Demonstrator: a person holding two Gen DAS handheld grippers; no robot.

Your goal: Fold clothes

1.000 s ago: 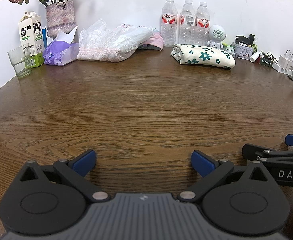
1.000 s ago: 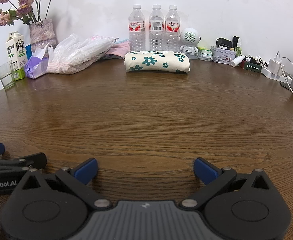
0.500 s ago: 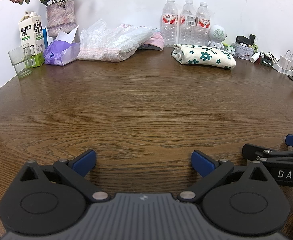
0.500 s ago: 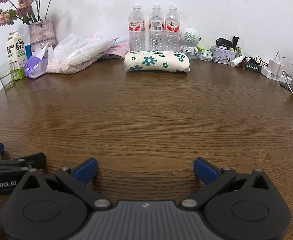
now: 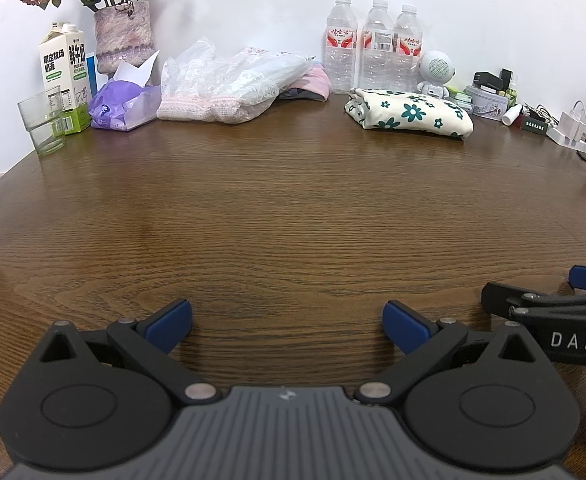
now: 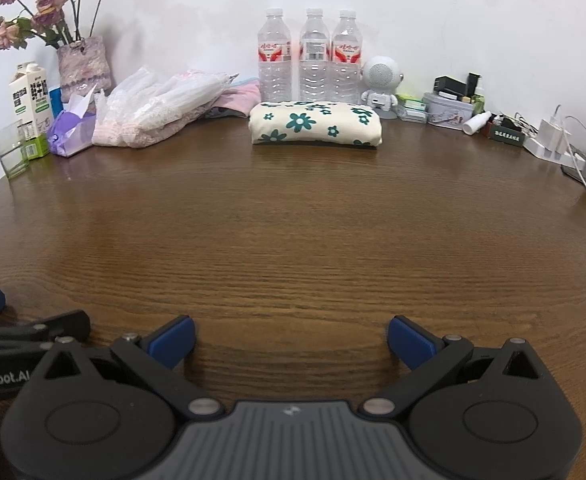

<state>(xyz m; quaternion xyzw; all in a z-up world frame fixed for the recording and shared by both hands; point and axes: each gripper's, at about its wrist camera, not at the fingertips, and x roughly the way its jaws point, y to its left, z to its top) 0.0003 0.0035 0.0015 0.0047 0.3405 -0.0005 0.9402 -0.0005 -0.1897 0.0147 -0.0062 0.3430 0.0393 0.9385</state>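
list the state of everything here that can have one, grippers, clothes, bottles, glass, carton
left gripper: jaws wide open, holding nothing
right gripper: jaws wide open, holding nothing
floral garment: folded, lying at the back of the table
clothes in clear bags: piled, bagged
water bottles: three, upright, capped
glass: upright, looks empty
milk carton: upright, closed
tissue pack: open, a tissue sticking out

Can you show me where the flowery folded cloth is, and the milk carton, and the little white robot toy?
flowery folded cloth (image 6: 316,129), right wrist view, on the middle of its top.
milk carton (image 5: 63,76), left wrist view, on its front face.
little white robot toy (image 6: 381,77), right wrist view, on its round head.
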